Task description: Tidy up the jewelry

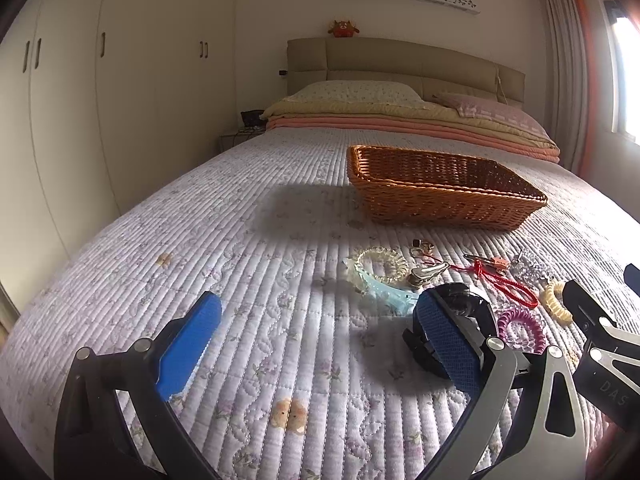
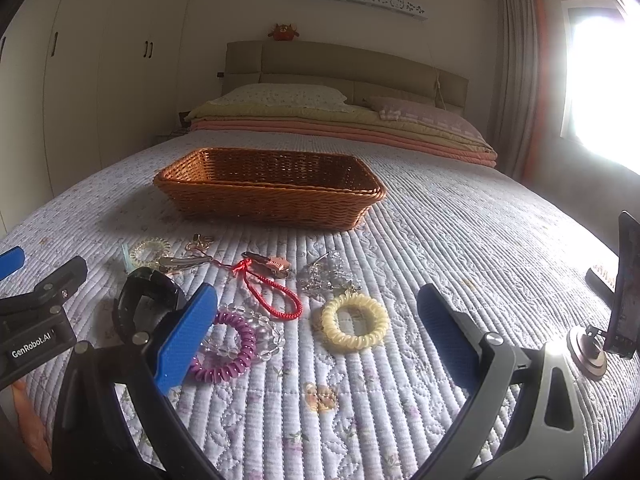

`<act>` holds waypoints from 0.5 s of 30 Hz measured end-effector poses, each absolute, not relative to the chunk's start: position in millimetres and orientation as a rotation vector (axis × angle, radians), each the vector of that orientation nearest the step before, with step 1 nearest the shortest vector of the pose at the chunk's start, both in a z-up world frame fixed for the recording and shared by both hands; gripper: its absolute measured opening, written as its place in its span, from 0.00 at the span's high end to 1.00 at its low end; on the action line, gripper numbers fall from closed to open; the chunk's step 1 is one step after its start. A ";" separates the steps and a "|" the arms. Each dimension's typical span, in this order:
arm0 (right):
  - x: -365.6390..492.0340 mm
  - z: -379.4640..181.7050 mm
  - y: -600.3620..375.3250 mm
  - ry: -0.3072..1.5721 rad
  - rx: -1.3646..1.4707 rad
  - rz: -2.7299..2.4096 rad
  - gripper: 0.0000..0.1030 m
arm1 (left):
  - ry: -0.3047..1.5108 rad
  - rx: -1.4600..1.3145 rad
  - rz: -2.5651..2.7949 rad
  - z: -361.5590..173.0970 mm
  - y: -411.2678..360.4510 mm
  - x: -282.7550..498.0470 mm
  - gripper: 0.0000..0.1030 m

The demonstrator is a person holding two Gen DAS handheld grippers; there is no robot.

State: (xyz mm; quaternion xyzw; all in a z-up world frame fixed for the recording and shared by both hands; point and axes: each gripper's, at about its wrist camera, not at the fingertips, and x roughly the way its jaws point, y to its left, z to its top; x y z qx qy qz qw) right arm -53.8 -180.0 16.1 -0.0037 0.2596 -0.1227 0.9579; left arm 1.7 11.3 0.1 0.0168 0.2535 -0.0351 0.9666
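A brown wicker basket [image 1: 444,188] [image 2: 272,192] stands on the quilted bed. In front of it lie jewelry pieces: a clear bracelet [image 1: 380,264], a light blue hair claw [image 1: 384,296], a silver clip [image 1: 428,274], a red cord [image 2: 276,292], a purple coil tie [image 2: 228,348], a yellow coil tie [image 2: 354,322], a crystal piece [image 2: 324,276] and a black claw clip [image 2: 146,304]. My left gripper [image 1: 320,344] is open, low over the quilt, left of the pile. My right gripper [image 2: 320,340] is open, with the purple and yellow ties between its fingers.
Folded blankets and pillows [image 1: 400,116] lie at the headboard. Wardrobes [image 1: 80,120] line the left wall. A phone on a stand [image 2: 624,292] sits at the right. A window [image 2: 600,80] is on the right.
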 end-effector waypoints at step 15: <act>-58.7 19.6 -174.5 0.513 -0.027 -0.247 0.07 | 0.508 0.018 -0.084 1.7 12.6 0.7 0.07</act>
